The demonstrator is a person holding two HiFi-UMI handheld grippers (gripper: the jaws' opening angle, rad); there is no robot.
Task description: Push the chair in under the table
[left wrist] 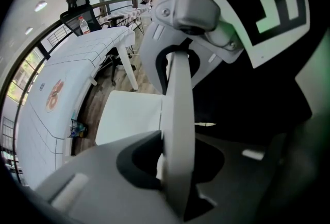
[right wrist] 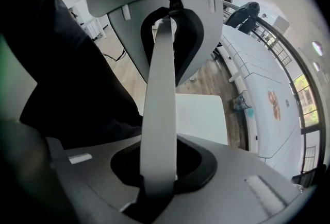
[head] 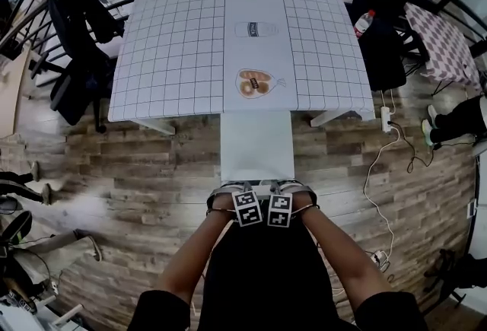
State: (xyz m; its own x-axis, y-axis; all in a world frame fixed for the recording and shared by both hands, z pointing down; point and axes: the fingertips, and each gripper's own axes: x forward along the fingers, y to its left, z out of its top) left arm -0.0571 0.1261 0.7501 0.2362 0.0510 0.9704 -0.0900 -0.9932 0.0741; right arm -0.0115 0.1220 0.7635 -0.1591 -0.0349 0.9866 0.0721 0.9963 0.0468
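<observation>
Head view: a person stands behind a white chair (head: 256, 147), forearms stretched forward, with the left gripper (head: 236, 192) and the right gripper (head: 288, 191) side by side on the top of the chair back (right wrist: 160, 94). The marker cubes of the two sit just beside each other. The chair stands on a wood-plank floor (head: 152, 162), centred on the near side of a white, grid-lined tabletop (head: 175, 40). The front of its seat reaches the tabletop's near edge, and most of the seat lies out in the open.

In the left gripper view and the right gripper view, the thin white edge of the chair back runs straight through the notch of each gripper. Both are clamped on it.

On the tabletop's plain middle strip are two flat printed pictures, a bottle (head: 256, 30) and a bag of snacks (head: 255, 83). Black office chairs stand at the tabletop's left side (head: 76, 33) and right side (head: 384, 10), a water bottle (head: 364, 22) by the right-hand one. A white cable (head: 386, 120) trails across the floor near the right corner.
</observation>
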